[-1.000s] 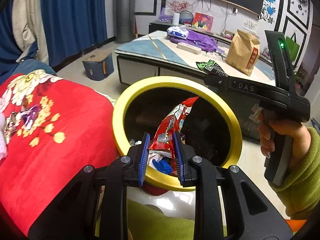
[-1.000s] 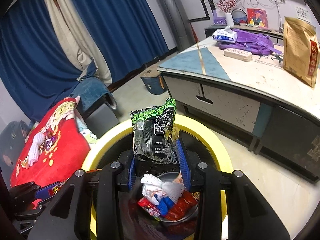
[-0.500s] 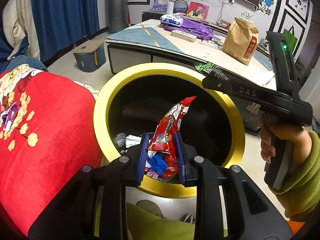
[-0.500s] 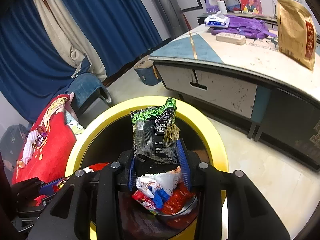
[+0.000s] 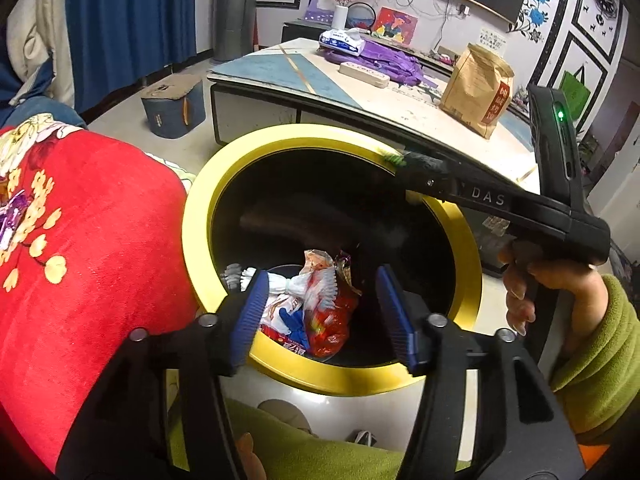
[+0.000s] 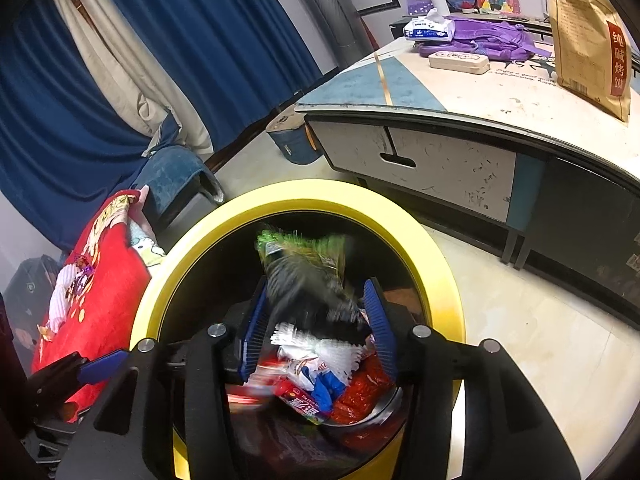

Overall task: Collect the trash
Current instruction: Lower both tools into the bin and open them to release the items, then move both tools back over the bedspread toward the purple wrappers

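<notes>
A yellow-rimmed trash bin (image 5: 192, 216) (image 6: 400, 216) stands below both grippers, with several wrappers inside. My left gripper (image 5: 324, 314) hangs over its near rim, its jaws opening and nothing between the blue pads. The red snack wrapper (image 5: 332, 316) lies loose on the pile in the bin. My right gripper (image 6: 316, 328) is over the bin too, its jaws opening. The green and black wrapper (image 6: 304, 276) is blurred between its pads, tilted and slipping down, and neither pad presses on it. In the left wrist view the right gripper (image 5: 416, 164) reaches in from the right.
A low table (image 6: 440, 152) stands behind the bin with a brown paper bag (image 5: 476, 88), a purple bag (image 6: 484, 40), a tissue pack and a power strip. A red floral blanket (image 5: 80, 240) lies to the left. A blue box (image 5: 172, 108) sits on the floor.
The left jaws spread wide and the red wrapper dropped into the bin. The right jaws widened and the green wrapper began sliding down out of them.
</notes>
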`<state>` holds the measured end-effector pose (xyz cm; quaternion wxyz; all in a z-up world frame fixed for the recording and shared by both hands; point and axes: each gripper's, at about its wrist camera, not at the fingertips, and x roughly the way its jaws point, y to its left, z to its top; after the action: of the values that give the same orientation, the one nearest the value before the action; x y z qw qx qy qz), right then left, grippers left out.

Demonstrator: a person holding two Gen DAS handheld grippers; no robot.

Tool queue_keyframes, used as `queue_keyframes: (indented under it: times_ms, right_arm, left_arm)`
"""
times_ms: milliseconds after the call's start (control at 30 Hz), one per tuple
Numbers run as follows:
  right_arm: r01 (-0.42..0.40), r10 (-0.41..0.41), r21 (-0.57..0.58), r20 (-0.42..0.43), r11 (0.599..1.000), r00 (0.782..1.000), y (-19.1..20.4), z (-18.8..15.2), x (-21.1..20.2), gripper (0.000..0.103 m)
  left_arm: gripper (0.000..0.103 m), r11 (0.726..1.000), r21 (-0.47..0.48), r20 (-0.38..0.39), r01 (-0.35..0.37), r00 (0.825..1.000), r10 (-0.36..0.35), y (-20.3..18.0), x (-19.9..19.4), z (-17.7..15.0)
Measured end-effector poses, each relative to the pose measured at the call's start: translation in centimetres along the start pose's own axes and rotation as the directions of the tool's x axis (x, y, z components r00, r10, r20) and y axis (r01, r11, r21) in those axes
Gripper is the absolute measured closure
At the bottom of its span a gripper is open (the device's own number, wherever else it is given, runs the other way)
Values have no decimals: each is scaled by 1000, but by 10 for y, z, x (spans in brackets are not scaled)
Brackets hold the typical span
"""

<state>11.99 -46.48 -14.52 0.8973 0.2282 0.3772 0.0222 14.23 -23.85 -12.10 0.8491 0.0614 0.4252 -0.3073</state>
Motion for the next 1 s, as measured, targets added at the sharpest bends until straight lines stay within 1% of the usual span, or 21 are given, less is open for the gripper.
queue_keyframes:
  times_ms: [33, 67, 100, 200, 267, 467, 700, 833, 1000]
  right_arm:
    - [-4, 4, 2, 3, 1000, 1000, 0, 0, -1, 55]
    - [-10, 10, 7, 8, 1000, 1000, -1, 1, -2, 51]
    - [-14, 14, 12, 12, 1000, 1000, -1, 1, -3, 49]
    - [-17, 17, 20, 21, 1000, 1000, -1, 3, -6, 47]
    - [-13, 13, 15, 28, 1000, 1000, 0, 4, -8, 46]
    - [-6, 7, -26, 61, 1000, 998, 13, 8, -18, 42]
    - [-24, 30, -81, 72, 996, 997, 32, 9, -25, 40]
    - [-37, 46, -111, 74, 993, 996, 47, 9, -28, 40]
    - [-65, 77, -159, 72, 985, 994, 69, 7, -33, 39]
  left_arm:
    - [45, 1000, -8, 3, 7, 1000, -7, 1, -2, 0]
    - [39, 1000, -22, 7, 22, 1000, -22, 2, -4, 0]
    - [35, 998, -40, 14, 41, 999, -40, 4, -7, -1]
    - [17, 999, -47, 38, 27, 999, -25, 6, -14, -1]
    - [11, 998, -59, 54, 19, 998, -16, 7, -18, 1]
    - [11, 994, -110, 108, 18, 994, -6, 18, -35, 2]
    - [11, 986, -160, 184, -36, 981, 65, 31, -61, 2]
    - [11, 977, -198, 213, -83, 969, 125, 42, -76, 1]
    - [11, 963, -236, 252, -133, 949, 192, 56, -96, -3]
